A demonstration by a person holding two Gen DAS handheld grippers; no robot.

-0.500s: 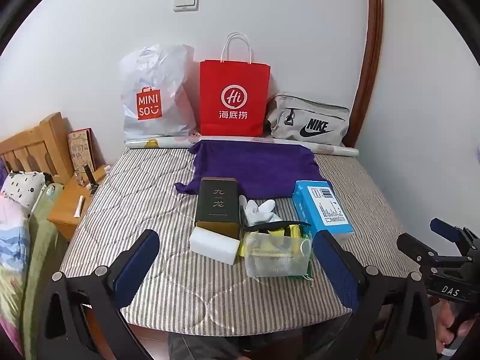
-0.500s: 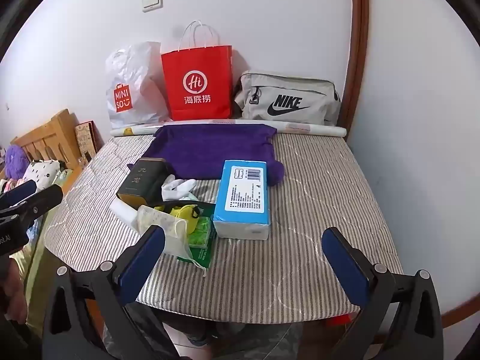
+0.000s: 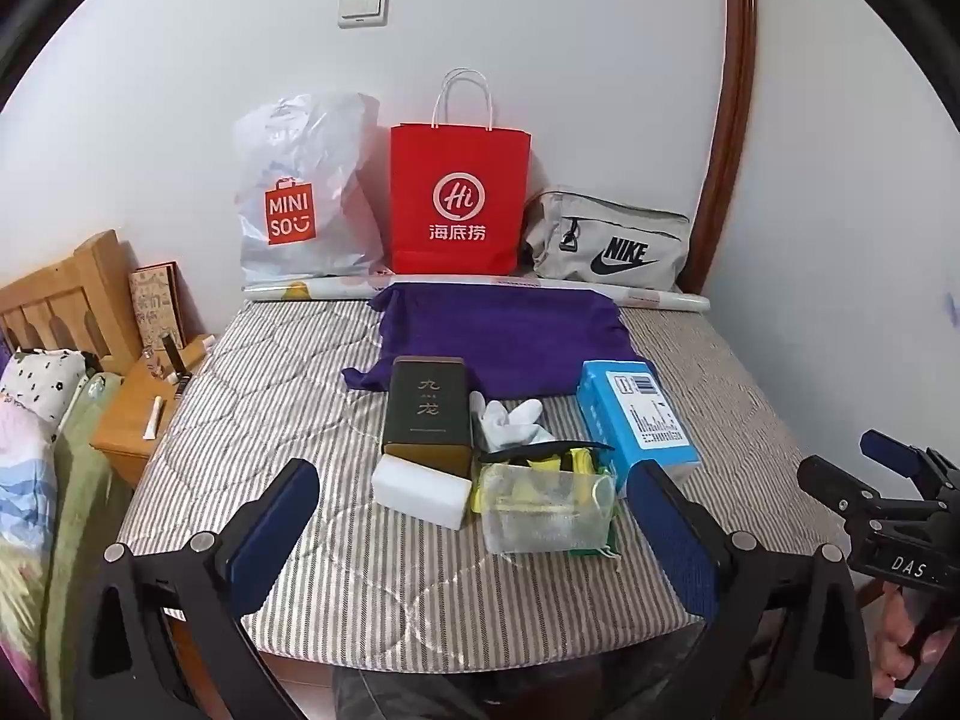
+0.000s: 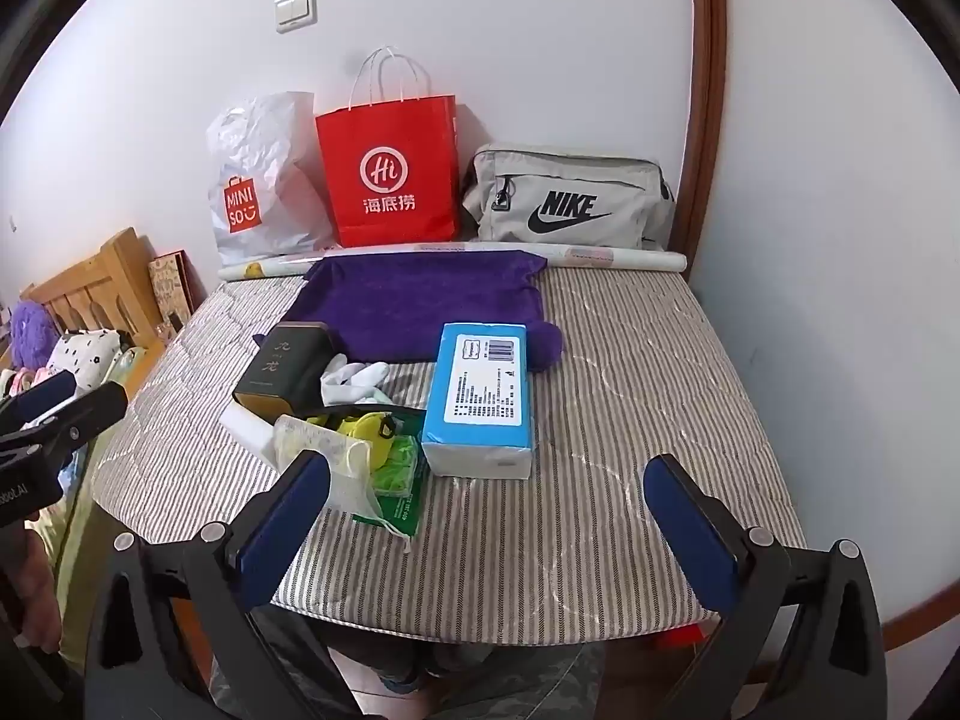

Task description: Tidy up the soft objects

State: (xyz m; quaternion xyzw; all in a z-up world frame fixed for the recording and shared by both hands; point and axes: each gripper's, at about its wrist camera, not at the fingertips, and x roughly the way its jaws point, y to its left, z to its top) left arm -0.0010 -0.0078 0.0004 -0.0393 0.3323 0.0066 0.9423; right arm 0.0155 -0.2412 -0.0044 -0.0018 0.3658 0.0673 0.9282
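Observation:
A purple towel (image 3: 504, 333) (image 4: 420, 300) lies spread on the striped mattress (image 3: 270, 396). In front of it sit a dark box (image 3: 427, 408), white gloves (image 3: 510, 420), a white foam block (image 3: 420, 489), a clear mesh pouch (image 3: 546, 513) over yellow and green items, and a blue tissue pack (image 3: 639, 417) (image 4: 485, 396). My left gripper (image 3: 480, 525) is open and empty, held near the mattress's front edge before the foam block and pouch. My right gripper (image 4: 489, 516) is open and empty, in front of the tissue pack.
Against the back wall stand a white Miniso bag (image 3: 300, 192), a red paper bag (image 3: 459, 204) and a grey Nike bag (image 3: 612, 240), with a paper roll (image 3: 660, 299) before them. A wooden bedside stand (image 3: 129, 420) and bedding are at the left.

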